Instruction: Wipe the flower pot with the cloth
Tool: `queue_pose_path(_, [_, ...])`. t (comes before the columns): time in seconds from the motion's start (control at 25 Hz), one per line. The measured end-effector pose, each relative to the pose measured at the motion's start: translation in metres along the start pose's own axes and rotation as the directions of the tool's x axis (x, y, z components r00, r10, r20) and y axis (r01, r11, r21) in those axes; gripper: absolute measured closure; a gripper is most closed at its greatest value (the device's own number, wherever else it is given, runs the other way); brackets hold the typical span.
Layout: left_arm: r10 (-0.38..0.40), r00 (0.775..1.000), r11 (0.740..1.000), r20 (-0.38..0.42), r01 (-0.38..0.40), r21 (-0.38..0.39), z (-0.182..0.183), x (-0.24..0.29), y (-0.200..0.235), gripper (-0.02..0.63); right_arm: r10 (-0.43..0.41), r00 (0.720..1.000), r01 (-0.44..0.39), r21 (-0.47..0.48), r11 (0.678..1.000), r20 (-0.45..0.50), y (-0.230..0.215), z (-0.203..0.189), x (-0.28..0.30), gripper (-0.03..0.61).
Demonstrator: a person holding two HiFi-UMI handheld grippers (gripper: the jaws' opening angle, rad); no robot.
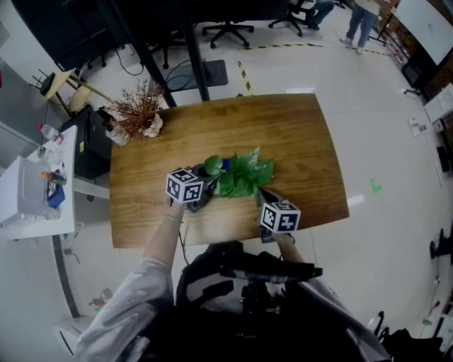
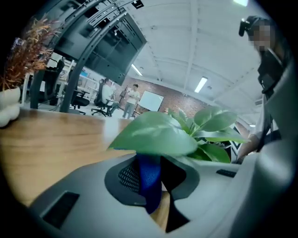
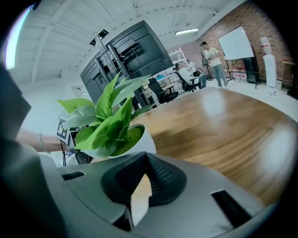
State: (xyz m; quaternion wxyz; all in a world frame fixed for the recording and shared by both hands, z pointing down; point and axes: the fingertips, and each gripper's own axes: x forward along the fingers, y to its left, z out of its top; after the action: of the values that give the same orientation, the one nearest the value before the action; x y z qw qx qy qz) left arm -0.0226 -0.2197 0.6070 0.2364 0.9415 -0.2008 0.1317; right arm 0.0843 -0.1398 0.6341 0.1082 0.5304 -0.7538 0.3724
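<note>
A leafy green plant (image 1: 244,177) stands in a white flower pot (image 3: 138,138) near the front middle of the wooden table (image 1: 297,141); from the head view the leaves hide the pot. My left gripper (image 2: 150,182) is shut on a blue cloth (image 2: 149,171), held close under a big leaf (image 2: 156,135) at the plant's left side. The cloth shows as a blue spot (image 1: 226,165) in the head view. My right gripper (image 3: 143,160) is shut with nothing in it, just short of the pot on its right side (image 1: 263,196).
A dried-flower bunch in a white vase (image 1: 140,114) stands at the table's far left corner. A black box (image 1: 92,145) and a white cart (image 1: 35,191) sit left of the table. Office chairs (image 1: 226,32) and people (image 1: 361,21) are far behind.
</note>
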Motion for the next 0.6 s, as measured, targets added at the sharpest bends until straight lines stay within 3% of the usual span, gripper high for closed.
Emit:
queue_pose_path(0.16, [-0.065, 0.998, 0.998, -0.012, 0.065, -0.014, -0.005, 0.012, -0.011, 0.543, 0.004, 1.0, -0.004, 0.01, 1.0, 0.001, -0.004, 0.0, 0.002, 0.569])
queue_pose_path(0.6, [-0.061, 0.998, 0.997, 0.008, 0.061, -0.05, -0.026, -0.004, -0.046, 0.543, -0.082, 0.996, 0.079, 0.072, 0.994, 0.035, -0.021, 0.016, -0.004, 0.569])
